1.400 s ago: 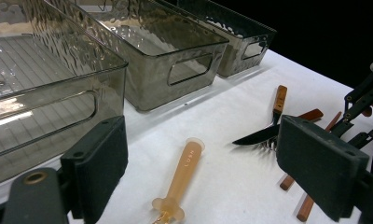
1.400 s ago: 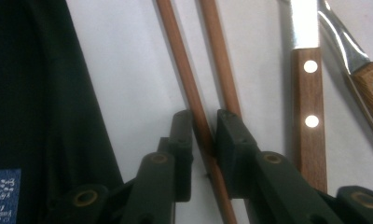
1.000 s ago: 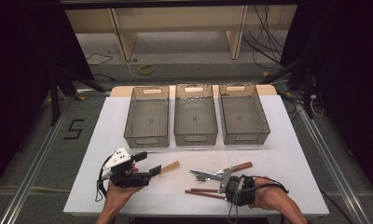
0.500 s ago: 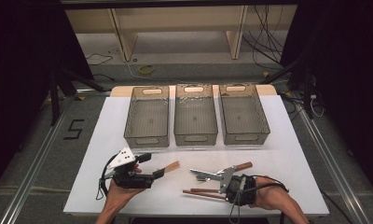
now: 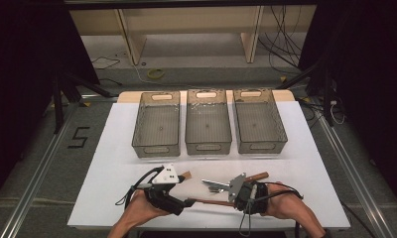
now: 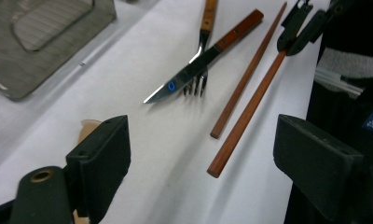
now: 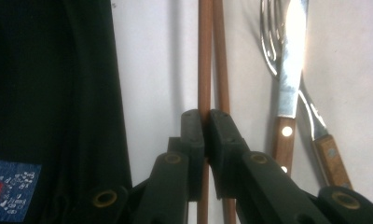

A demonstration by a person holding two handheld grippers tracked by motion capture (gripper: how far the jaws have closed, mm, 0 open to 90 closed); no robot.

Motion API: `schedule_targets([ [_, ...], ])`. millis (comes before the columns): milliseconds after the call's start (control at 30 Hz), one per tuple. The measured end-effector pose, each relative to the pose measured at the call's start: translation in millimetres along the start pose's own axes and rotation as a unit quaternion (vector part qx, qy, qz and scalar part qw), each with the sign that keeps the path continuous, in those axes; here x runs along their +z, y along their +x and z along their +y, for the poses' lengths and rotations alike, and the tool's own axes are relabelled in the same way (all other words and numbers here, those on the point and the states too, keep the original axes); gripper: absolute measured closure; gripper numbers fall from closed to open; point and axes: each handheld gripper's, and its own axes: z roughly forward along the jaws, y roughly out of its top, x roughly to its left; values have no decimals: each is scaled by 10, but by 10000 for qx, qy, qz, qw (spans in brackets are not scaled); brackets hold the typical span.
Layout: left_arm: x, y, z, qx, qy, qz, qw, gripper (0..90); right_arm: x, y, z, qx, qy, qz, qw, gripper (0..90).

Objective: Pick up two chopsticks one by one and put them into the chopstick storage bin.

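Chopstick [image 7: 204, 70] in right gripper [image 7: 206, 122], apparently.

- In the high view, the right hand-held gripper [image 5: 230, 191] covers the middle of the knife [image 5: 214, 183] and fork [image 5: 217, 189], so where they cross is hidden.
- The chopsticks [image 5: 211, 202] show there as one thin brown line, too small to tell apart.
- In the right gripper view, the jaws hide part of one chopstick [image 7: 204, 56], and both sticks run off the top edge.
- In the left gripper view, a pale wooden piece [image 6: 87, 128] is mostly hidden behind the jaw; what it is cannot be told.
- The bin [image 6: 44, 42] there is cut off by the top-left edge.
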Motion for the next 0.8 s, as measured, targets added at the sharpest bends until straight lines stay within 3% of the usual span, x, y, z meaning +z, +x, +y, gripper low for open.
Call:
schedule_targets([
  [267,107,-81,86,364,390,-165,9984,251,-24,1,56,-75,35,-18,10000,853],
  [500,156,-140,121,630,547,-307,9960,328,-37,23,106,-159,36,-49,9999,853],
  [800,217,-196,136,928,825,-496,9910,437,-12,36,143,-287,27,-26,9996,853],
])
